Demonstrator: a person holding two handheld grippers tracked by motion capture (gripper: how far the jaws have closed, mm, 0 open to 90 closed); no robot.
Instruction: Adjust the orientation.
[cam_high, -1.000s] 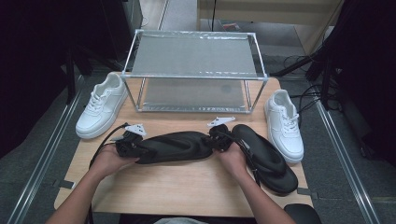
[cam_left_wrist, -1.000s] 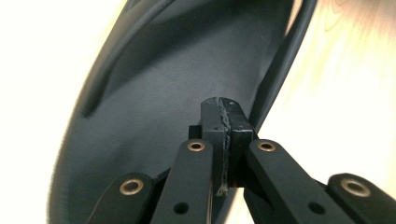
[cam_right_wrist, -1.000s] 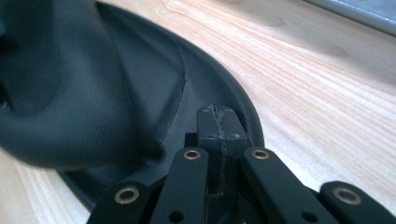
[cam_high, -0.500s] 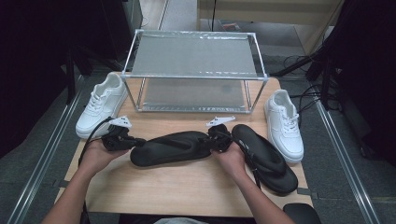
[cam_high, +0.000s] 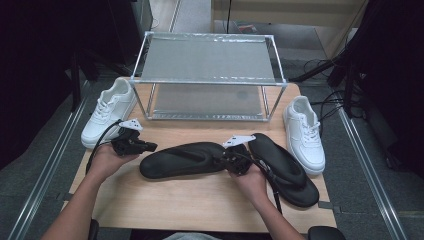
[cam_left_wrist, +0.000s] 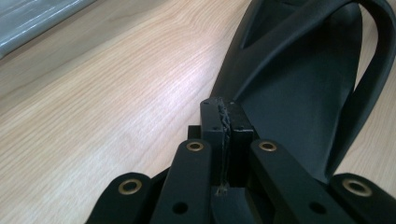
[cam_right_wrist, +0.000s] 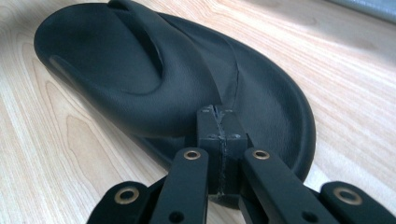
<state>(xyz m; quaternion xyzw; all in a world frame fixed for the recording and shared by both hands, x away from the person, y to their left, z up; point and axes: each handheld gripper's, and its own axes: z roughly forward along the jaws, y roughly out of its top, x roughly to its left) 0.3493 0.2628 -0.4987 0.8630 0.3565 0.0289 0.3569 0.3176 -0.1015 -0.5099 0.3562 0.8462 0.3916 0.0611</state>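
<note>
High view: left hand-held gripper (cam_high: 150, 147) at left part of light wooden table (cam_high: 175, 200), jaws closed, nothing between them, tip just beside end of black rubber flip-flop sandal (cam_high: 182, 159), not touching. This sandal lies flat at table middle, in front of metal wire shelf rack (cam_high: 210, 75). Right hand-held gripper (cam_high: 226, 159) at sandal's other end, jaws closed and empty; contact with sandal cannot tell. Second black sandal (cam_high: 282, 167) lies near right edge. White sneaker (cam_high: 107, 110) at left edge, another white sneaker (cam_high: 304, 132) at right edge
</note>
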